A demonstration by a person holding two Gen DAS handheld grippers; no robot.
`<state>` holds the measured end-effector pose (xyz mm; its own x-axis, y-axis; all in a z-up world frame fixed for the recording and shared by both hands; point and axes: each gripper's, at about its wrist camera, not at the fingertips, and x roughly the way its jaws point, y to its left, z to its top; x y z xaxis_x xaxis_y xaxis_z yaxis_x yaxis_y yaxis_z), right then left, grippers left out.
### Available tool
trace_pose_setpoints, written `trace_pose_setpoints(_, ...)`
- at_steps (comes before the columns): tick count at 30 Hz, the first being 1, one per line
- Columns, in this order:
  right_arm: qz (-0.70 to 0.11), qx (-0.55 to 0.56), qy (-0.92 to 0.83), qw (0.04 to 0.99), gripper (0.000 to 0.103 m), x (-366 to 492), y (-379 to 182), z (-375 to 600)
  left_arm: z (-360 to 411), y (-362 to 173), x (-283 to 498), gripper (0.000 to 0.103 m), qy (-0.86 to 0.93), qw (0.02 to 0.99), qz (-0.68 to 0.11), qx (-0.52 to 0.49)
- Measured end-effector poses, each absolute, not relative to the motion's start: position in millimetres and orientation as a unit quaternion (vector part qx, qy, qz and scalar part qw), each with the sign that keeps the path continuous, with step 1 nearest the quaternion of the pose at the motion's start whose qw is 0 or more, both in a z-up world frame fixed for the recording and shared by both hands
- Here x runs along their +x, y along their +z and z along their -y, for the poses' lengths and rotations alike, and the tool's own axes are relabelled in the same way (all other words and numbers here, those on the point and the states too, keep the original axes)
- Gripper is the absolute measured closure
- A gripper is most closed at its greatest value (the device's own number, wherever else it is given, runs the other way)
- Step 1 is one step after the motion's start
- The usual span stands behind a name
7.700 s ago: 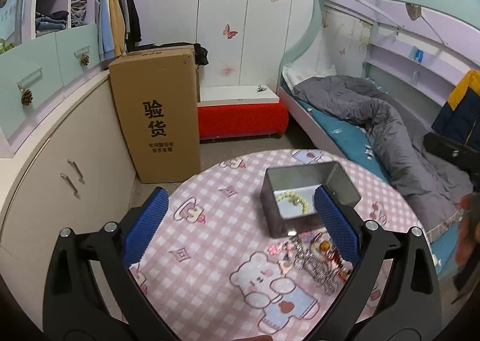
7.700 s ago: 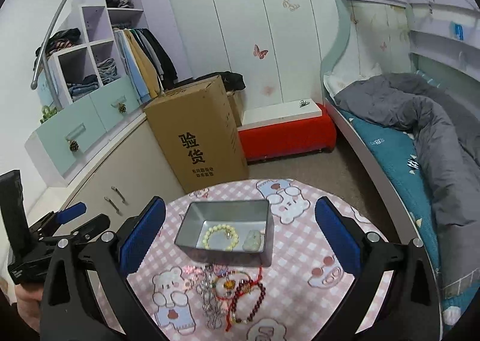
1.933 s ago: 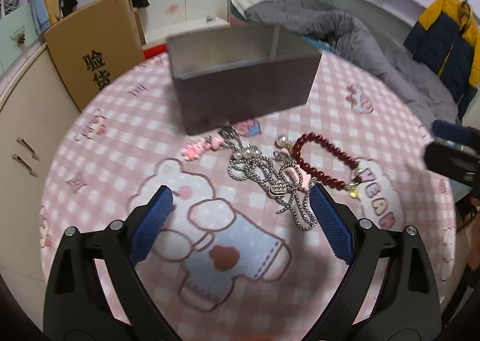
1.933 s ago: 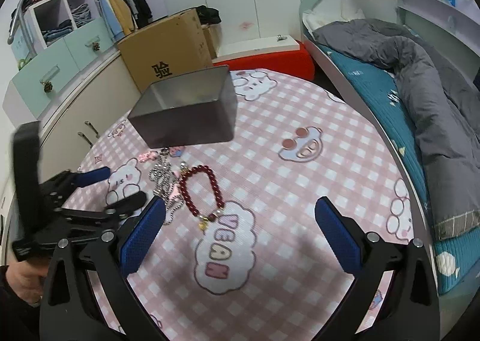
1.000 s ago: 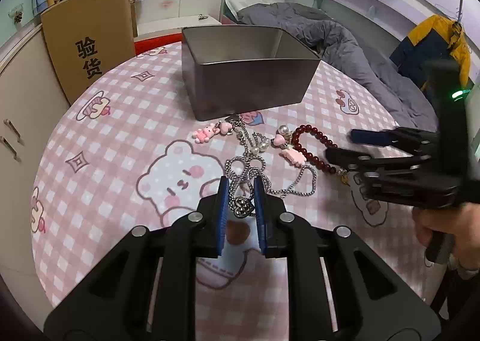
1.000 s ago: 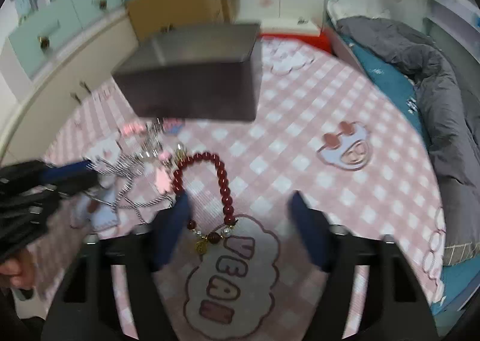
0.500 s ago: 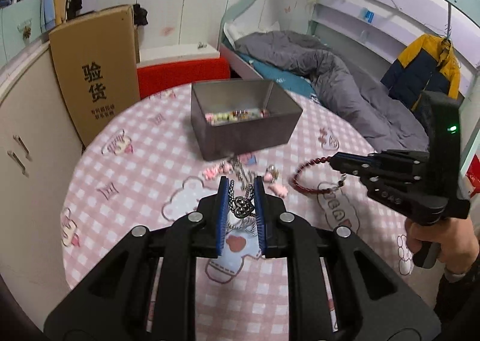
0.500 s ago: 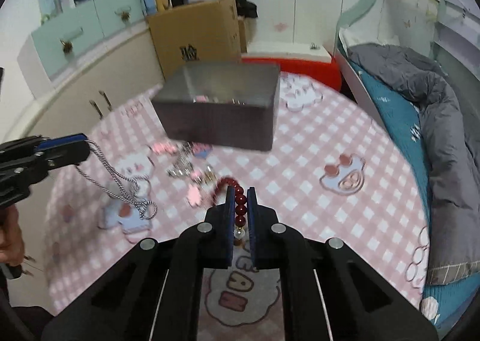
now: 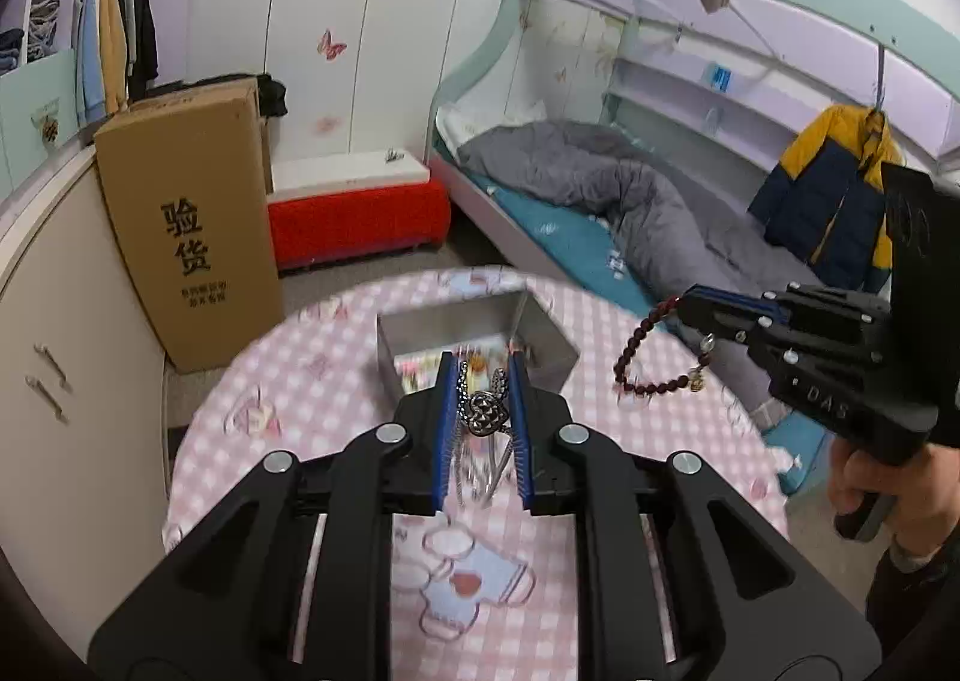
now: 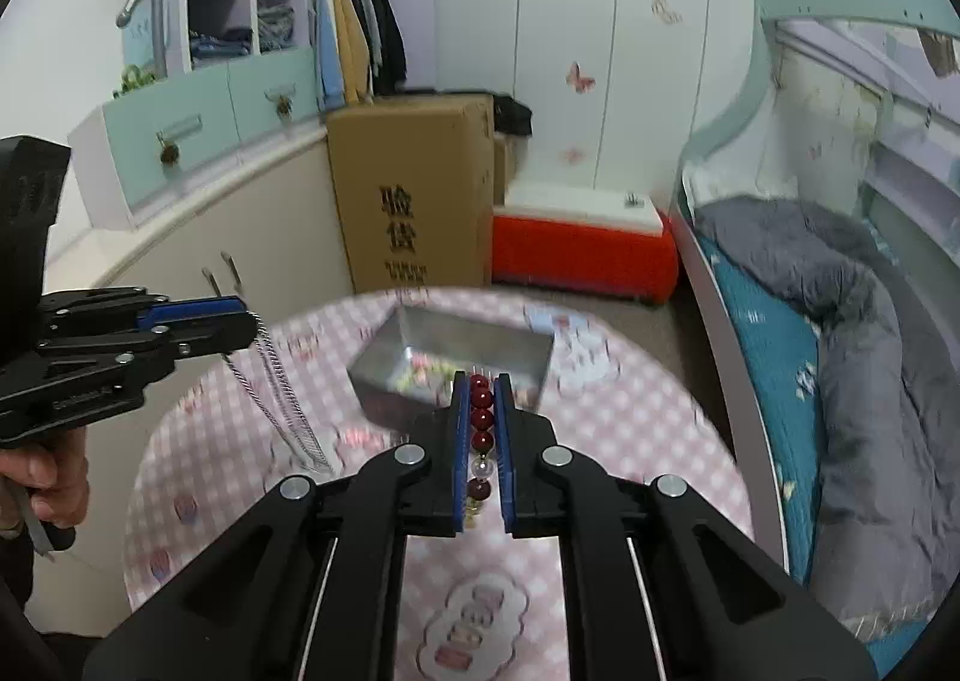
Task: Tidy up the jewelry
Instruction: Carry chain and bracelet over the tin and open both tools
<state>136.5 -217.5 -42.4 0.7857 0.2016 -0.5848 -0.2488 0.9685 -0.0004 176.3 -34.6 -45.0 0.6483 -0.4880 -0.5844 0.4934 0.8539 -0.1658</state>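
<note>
My left gripper (image 9: pixel 480 366) is shut on a silver chain necklace (image 9: pixel 485 414) with a heart pendant, held well above the round pink table (image 9: pixel 288 393). From the right wrist view the same chain (image 10: pixel 282 399) dangles from that left gripper (image 10: pixel 249 321). My right gripper (image 10: pixel 480 381) is shut on a dark red bead bracelet (image 10: pixel 481 423), which hangs as a loop (image 9: pixel 654 348) in the left wrist view. An open grey metal box (image 10: pixel 456 345) holding some jewelry sits on the table beyond both grippers. Several small pieces still lie blurred on the cloth (image 10: pixel 360 435).
A tall cardboard carton (image 9: pixel 192 225) and a red bench (image 9: pixel 354 213) stand beyond the table. Cream cabinets (image 10: pixel 198 237) run along the left, and a bunk bed with a grey duvet (image 9: pixel 630 201) fills the right. A person's hands (image 9: pixel 882 483) grip both tools.
Both grippers have risen high above the table, lifting the chain and the bracelet clear of it. The right gripper's jaws went from apart to shut on the bracelet.
</note>
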Motion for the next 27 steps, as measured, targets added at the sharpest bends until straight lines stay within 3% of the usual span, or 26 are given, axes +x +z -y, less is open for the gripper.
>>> trace_pose_setpoints(11, -0.28, -0.04, 0.139, 0.949, 0.097, 187.6, -8.0, 202.7, 56.9, 8.9, 219.0, 0.087, -0.294, 0.915, -0.278, 0.002)
trace_pose_setpoints(19, -0.339, -0.014, 0.128, 0.932, 0.095, 238.5, -45.0, 205.0, 81.3, -12.6, 258.2, 0.083, -0.283, 0.903, -0.323, 0.017)
trace_pose_setpoints(21, -0.354, 0.006, 0.113, 0.928, 0.08, 248.4, -57.5, 213.4, 86.1, -23.9, 265.4, 0.056, -0.267, 0.901, -0.34, 0.029)
trace_pose_setpoints(22, -0.361, 0.02, 0.105, 0.926, 0.067, 251.9, -63.3, 219.2, 83.8, -28.5, 267.8, 0.03, -0.244, 0.908, -0.338, 0.028)
trace_pose_setpoints(23, -0.365, 0.038, 0.097, 0.925, 0.041, 253.3, -69.5, 227.8, 79.5, -30.4, 267.7, 0.01, -0.229, 0.916, -0.329, 0.024)
trace_pose_setpoints(24, -0.362, 0.047, 0.091, 0.927, 0.006, 252.4, -71.4, 231.7, 73.6, -31.1, 265.4, 0.008, -0.22, 0.923, -0.314, 0.018)
trace_pose_setpoints(27, -0.355, 0.074, 0.079, 0.929, 0.008, 247.5, -75.1, 245.3, 64.1, -34.4, 266.5, 0.007, -0.202, 0.927, -0.317, 0.017)
